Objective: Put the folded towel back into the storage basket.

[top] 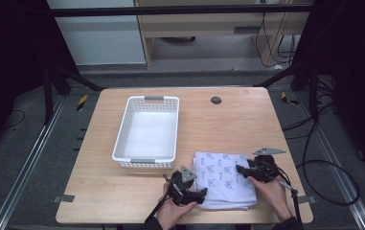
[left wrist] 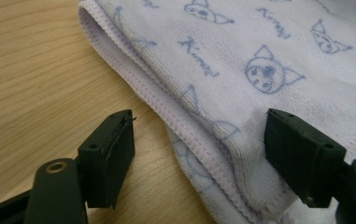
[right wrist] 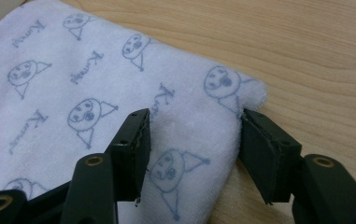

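Note:
A folded white towel (top: 225,179) printed with small blue cat faces lies flat near the table's front edge, right of centre. My left gripper (top: 200,194) is at its front left corner. In the left gripper view its jaws (left wrist: 199,140) stand wide apart, one on bare wood and the other resting on the towel (left wrist: 259,46), with the layered hem between them. My right gripper (top: 241,170) reaches over the towel's right side. In the right gripper view its jaws (right wrist: 192,140) straddle a corner of the towel (right wrist: 49,102): one sits on the cloth, the other touches its edge, with a gap between.
A white perforated plastic basket (top: 122,139) stands behind and left of the towel, with nothing in it. A small dark round cap (top: 216,100) is set into the table's far side. Cables trail off the right gripper toward the table's right edge.

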`<state>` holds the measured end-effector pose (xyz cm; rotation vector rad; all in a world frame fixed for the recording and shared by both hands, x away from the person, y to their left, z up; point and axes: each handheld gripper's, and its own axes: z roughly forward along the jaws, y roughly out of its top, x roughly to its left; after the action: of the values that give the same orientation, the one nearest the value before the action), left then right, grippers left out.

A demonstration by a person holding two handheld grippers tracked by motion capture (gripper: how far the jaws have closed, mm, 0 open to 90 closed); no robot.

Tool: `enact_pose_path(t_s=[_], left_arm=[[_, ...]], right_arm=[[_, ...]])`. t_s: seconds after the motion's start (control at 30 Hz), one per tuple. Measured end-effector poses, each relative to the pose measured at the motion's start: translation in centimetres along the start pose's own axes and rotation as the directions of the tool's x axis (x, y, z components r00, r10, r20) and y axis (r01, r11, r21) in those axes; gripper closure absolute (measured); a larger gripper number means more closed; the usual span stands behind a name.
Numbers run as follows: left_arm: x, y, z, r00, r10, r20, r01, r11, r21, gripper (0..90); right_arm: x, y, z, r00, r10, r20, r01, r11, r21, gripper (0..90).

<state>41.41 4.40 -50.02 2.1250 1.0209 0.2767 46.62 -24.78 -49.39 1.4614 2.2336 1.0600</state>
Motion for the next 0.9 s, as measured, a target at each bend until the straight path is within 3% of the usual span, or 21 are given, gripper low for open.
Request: enact_pose_path(t_s=[0.23,0.33,0.63,0.9], left_arm=[[-0.27,-0.06,-0.03,1.0,-0.006,0.005,0.006,1.0,-0.005,27.5],[-0.32,-0.03,-0.09,0.9998,-0.009,0.018,0.009,0.9999,-0.004,32.6],[-0.39,0.1,-0.2,0.9965,-0.035,0.076,0.034,0.9994,0.01,50.8],[-0.88,0.24,-0.36,0.9967,-0.002,0.081,0.001,0.9999,0.013,64.0]], right_arm=[[-0.11,-0.01,0.17,0.9996,0.026,-0.009,-0.026,0.9996,0.013,44.8],[-0.13,0.02,0.22,0.9988,0.047,-0.016,-0.047,0.9987,0.019,46.4],[0.16,0.23,0.18,0.9983,0.052,-0.024,-0.052,0.998,0.037,55.6],[0.4,0.48,0.16,0.9989,0.043,-0.019,-0.042,0.9983,0.041,66.6]])
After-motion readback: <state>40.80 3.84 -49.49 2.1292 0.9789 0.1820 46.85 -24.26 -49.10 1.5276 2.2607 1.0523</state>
